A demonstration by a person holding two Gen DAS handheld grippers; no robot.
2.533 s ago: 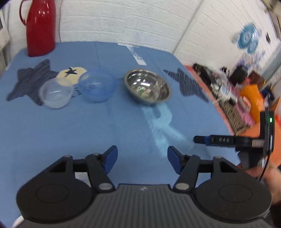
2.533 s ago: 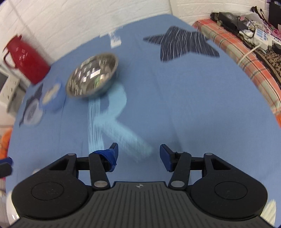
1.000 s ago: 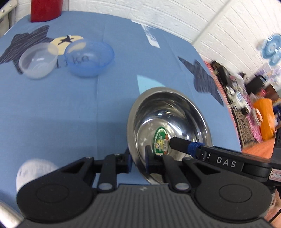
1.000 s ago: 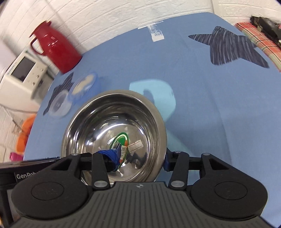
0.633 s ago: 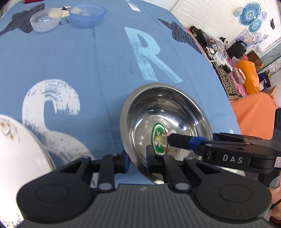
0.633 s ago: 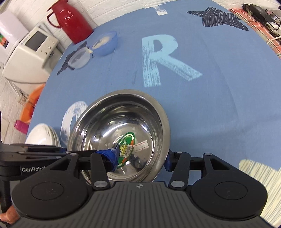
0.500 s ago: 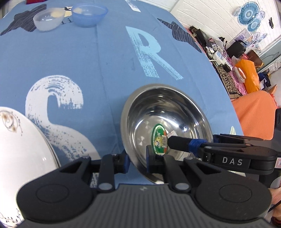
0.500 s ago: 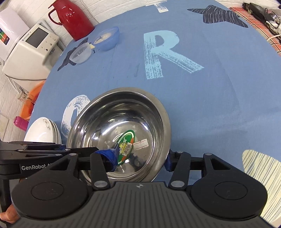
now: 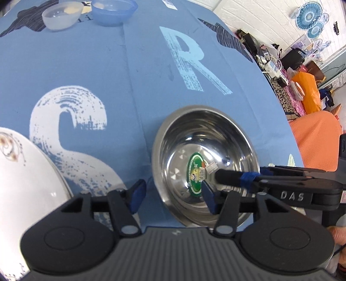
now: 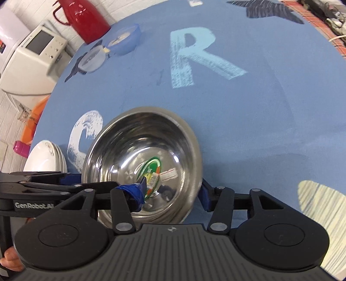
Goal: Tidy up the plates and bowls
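Both tongs spread since before: left tongs [image 9: 173, 195] wide | right tongs [image 10: 172, 197] wide | one steel bowl [image 9: 205, 149]

Silver steel bowl [image 9: 205, 151] with green sticker [image 9: 195, 173], blue tablecloth [image 9: 108, 64], white plate [image 9: 26, 183], perhaps brown-flecked.

The round steel bowl [image 9: 207, 138] is polished mirror-bright inside, with a glossy green paper sticker [image 9: 195, 171] at the bottom. The blue tablecloth [image 9: 108, 64] looks like matt woven cloth, its printed letters rough and patchy. The white plate [image 9: 26, 183] is smooth glazed ceramic. Up back, the clear frosted bowl [image 9: 61, 16] and blue see-through bowl [image 9: 113, 10] look plastic. The red jug [image 10: 86, 17] is shiny.
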